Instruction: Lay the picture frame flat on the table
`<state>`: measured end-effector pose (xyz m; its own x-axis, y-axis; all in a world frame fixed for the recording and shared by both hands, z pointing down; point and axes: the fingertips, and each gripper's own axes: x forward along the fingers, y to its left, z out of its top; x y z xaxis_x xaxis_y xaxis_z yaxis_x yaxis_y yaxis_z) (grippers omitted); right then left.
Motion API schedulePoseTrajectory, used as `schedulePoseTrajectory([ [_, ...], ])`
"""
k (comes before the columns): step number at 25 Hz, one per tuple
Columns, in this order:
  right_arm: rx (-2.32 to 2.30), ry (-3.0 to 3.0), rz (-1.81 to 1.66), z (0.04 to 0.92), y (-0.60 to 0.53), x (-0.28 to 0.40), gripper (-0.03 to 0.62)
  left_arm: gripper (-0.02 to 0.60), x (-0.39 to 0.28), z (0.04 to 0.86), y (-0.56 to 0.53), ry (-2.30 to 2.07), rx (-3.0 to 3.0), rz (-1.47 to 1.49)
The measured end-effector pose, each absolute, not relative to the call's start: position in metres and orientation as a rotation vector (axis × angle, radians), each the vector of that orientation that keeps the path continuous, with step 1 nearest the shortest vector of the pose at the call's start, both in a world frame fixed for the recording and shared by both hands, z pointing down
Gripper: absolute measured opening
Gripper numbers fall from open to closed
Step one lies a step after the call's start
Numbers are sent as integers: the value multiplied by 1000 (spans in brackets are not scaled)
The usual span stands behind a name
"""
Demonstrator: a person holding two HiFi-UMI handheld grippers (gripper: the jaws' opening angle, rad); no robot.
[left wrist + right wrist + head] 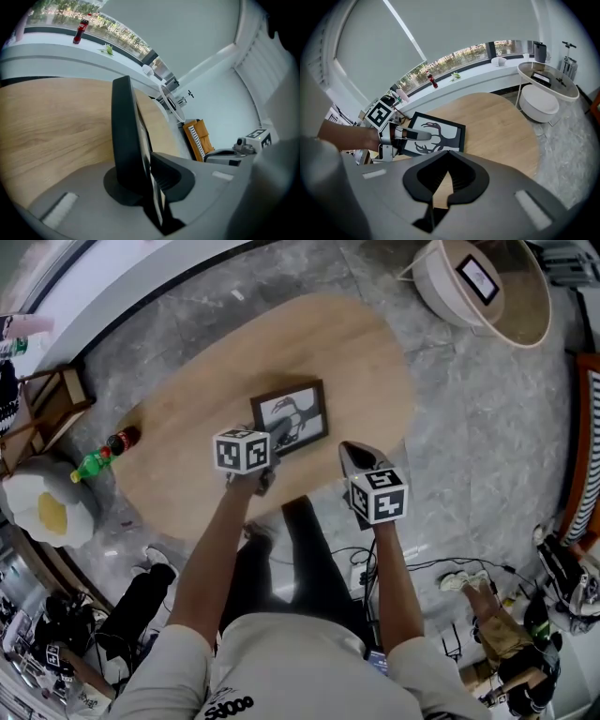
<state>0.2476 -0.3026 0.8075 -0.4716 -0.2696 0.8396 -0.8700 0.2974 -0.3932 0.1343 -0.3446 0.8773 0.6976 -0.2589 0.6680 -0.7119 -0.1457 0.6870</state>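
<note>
The black picture frame (300,413), with a dark bird print on white, lies low over the middle of the oval wooden table (234,352). My left gripper (272,442) is at its near left edge. In the left gripper view the frame (124,131) stands edge-on between the jaws of the left gripper (147,164), and the right pad touches its face. The right gripper view shows the frame (440,136) looking flat, with the left gripper (423,136) over its edge. My right gripper (349,451) hangs shut and empty over the table's near edge, right of the frame.
A cola bottle (122,440) and a green bottle (91,465) lie by the table's left end. A white round side table (487,287) stands at the far right. An egg-shaped cushion (47,507) and cables (441,568) are on the floor. Another bottle (432,79) stands on the window ledge.
</note>
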Motion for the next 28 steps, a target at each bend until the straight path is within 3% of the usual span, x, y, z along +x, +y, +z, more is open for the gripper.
schedulePoseTrajectory([
  [8,1004,-1896,1185,815,-303,247,3,57,128,895,-338,-786,1596,348],
  [28,930,-1858,1185,835,-290,226,3,184,99,926,-306,-803,1478,388],
])
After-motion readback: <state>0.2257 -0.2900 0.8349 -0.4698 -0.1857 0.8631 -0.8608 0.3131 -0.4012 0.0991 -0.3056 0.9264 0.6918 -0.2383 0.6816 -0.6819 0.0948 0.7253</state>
